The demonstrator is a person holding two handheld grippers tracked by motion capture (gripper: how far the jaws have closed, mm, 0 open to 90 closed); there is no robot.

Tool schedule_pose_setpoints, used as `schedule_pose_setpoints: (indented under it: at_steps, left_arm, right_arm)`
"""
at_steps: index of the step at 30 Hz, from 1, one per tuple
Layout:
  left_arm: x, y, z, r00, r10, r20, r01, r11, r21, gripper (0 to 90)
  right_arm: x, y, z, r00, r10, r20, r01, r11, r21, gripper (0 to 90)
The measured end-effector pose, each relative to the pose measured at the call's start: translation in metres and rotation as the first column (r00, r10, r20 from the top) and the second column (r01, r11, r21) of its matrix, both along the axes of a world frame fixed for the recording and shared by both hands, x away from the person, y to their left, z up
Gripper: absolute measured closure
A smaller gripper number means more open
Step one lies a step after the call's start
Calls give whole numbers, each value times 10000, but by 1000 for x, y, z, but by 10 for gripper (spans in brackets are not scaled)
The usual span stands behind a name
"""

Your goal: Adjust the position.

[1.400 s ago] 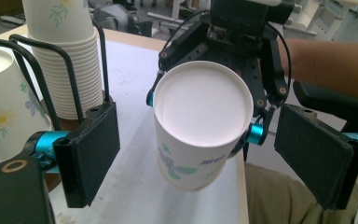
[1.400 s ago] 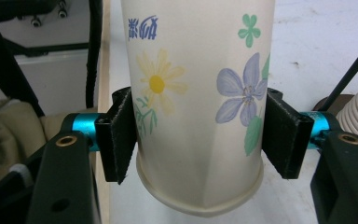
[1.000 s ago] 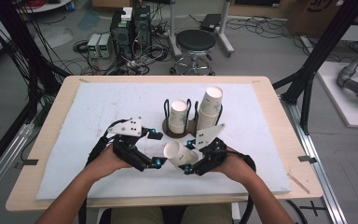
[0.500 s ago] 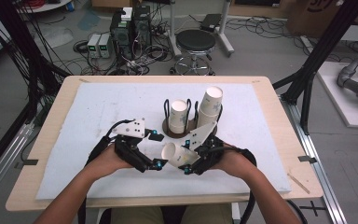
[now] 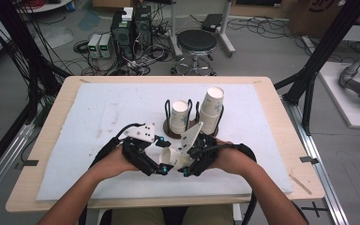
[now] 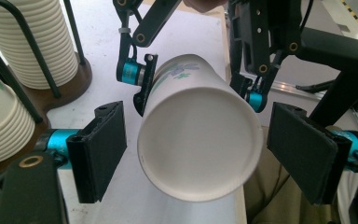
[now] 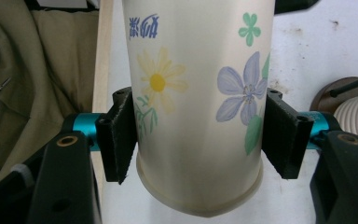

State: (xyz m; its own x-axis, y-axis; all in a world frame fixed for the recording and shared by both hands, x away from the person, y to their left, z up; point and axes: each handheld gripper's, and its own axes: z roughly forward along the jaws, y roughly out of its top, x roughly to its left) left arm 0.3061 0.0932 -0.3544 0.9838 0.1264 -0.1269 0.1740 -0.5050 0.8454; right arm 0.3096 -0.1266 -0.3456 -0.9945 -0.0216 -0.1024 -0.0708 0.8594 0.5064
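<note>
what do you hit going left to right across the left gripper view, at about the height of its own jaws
stacked cups in the holder → left gripper, its left-hand jaw pad → paper cup lying with its mouth toward the camera, between the two pads, held farther back by the right gripper → the left gripper's right-hand jaw pad

Even, soft overhead light is filling the room, leaving faint shadows on the white padded table cover (image 5: 98,117), while the flowered white paper cup (image 6: 200,140) is showing sharp, glare-free.
</note>
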Motion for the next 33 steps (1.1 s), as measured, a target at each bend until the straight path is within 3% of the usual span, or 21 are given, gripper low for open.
schedule_pose_setpoints:
  at_steps: [6, 14, 22, 27, 29, 30, 31, 33]
  left_arm:
    - [1, -2, -2, 9999, -94, -127, 93, 10000, -15, 221]
    - [1, -4, -4, 9992, -333, -221, 336, 9993, 145, 333]
    - [1, -3, -4, 9992, -375, 130, 371, 9989, 303, 366]
    - [2, 0, -2, 9992, -217, 328, 212, 9996, 171, 370]
    - [2, 2, -3, 9994, -63, 350, 62, 10000, 32, 371]
    - [3, 4, -3, 9994, -27, 347, 28, 10000, -54, 371]
    - [3, 7, -3, 9996, 52, 285, -45, 9997, -235, 371]
    - [3, 8, -3, 9996, 90, 266, -81, 9995, -312, 371]
  right_arm:
    - [0, 1, -1, 9999, 98, 32, -97, 9999, -70, 353]
    - [-2, 2, -2, 9998, 112, -186, -116, 9996, -242, 353]
    - [-2, 2, -3, 9995, 15, -303, -26, 9993, -367, 353]
    - [-1, 0, -3, 9997, -137, -221, 137, 9999, -3, 274]
    - [-1, -6, -1, 9979, -558, -335, 576, 9969, 544, 229]
    - [-1, -6, -1, 9979, -558, -335, 576, 9969, 544, 229]
    - [-1, -11, 1, 9968, -698, -393, 732, 9928, 944, 220]
    - [0, -13, 2, 9965, -758, -347, 791, 9912, 1063, 220]
